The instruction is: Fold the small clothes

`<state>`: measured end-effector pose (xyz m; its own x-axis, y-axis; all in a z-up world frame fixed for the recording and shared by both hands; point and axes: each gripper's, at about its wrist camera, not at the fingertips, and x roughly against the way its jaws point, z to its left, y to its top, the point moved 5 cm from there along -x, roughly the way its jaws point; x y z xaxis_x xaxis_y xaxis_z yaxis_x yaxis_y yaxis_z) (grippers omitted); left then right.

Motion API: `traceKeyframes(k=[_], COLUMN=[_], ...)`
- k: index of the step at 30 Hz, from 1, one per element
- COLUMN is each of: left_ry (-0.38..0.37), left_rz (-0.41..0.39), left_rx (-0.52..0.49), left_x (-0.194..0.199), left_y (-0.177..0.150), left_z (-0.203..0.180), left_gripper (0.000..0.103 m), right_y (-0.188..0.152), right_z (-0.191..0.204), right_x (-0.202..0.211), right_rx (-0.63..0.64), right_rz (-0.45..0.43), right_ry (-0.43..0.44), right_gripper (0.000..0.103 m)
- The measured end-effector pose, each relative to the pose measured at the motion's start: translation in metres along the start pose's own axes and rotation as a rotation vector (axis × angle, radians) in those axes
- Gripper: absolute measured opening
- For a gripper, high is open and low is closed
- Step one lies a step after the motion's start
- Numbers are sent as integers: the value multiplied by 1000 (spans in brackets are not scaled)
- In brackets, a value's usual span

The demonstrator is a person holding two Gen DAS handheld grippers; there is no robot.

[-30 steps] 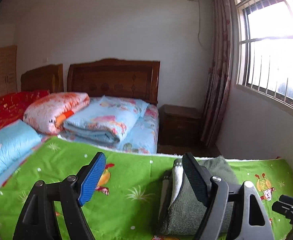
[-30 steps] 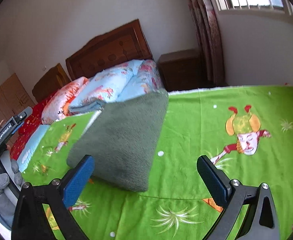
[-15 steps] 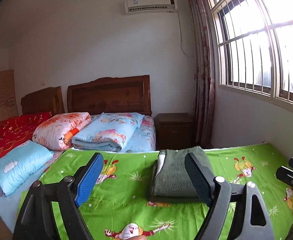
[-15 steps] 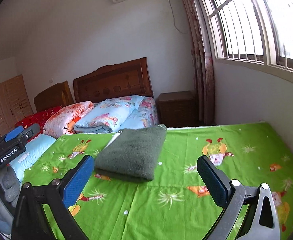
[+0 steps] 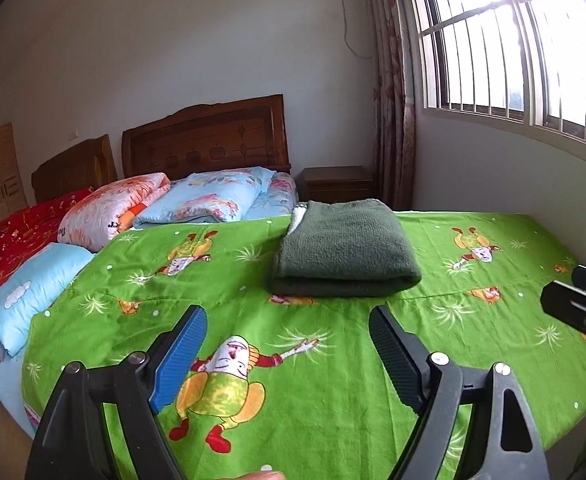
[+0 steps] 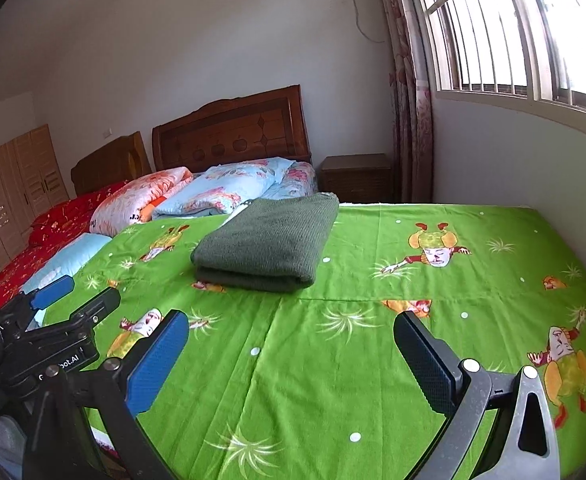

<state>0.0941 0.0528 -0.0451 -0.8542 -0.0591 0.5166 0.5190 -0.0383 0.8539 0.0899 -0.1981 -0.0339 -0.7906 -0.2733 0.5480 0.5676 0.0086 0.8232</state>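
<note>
A dark green knitted garment [image 5: 345, 252] lies folded in a neat rectangle on the green cartoon-print bedsheet [image 5: 293, 360]; it also shows in the right wrist view [image 6: 269, 244]. My left gripper [image 5: 289, 356] is open and empty, well back from the garment, above the near part of the sheet. My right gripper [image 6: 293, 360] is open and empty, also back from the garment. The left gripper's body shows at the left edge of the right wrist view [image 6: 53, 340].
Folded quilts [image 5: 205, 200] and pillows [image 5: 33, 280] lie at the far left of the bed by the wooden headboards [image 5: 205, 136]. A nightstand [image 5: 337, 182] stands in the corner. A wall with a barred window [image 5: 513, 40] runs along the right.
Both grippers have pulled back and risen from the folded garment, which stays on the sheet. The left gripper was right at the garment a second ago.
</note>
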Motion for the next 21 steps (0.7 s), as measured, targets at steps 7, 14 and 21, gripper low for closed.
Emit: traceKeyframes(k=[7, 14, 21], left_ry=[-56, -21, 3], left_rz=[90, 88, 75], left_rx=[20, 6, -15], left_x=[-13, -14, -12], left_y=[-19, -21, -20], left_z=[-16, -15, -14], left_gripper=[85, 85, 85], right_y=[-36, -39, -46], right_z=[-9, -17, -8], right_x=[-10, -16, -21], right_rx=[-36, -94, -82], right_rz=[83, 91, 98], right_ry=[-59, -110, -110], right_gripper=[103, 103, 103])
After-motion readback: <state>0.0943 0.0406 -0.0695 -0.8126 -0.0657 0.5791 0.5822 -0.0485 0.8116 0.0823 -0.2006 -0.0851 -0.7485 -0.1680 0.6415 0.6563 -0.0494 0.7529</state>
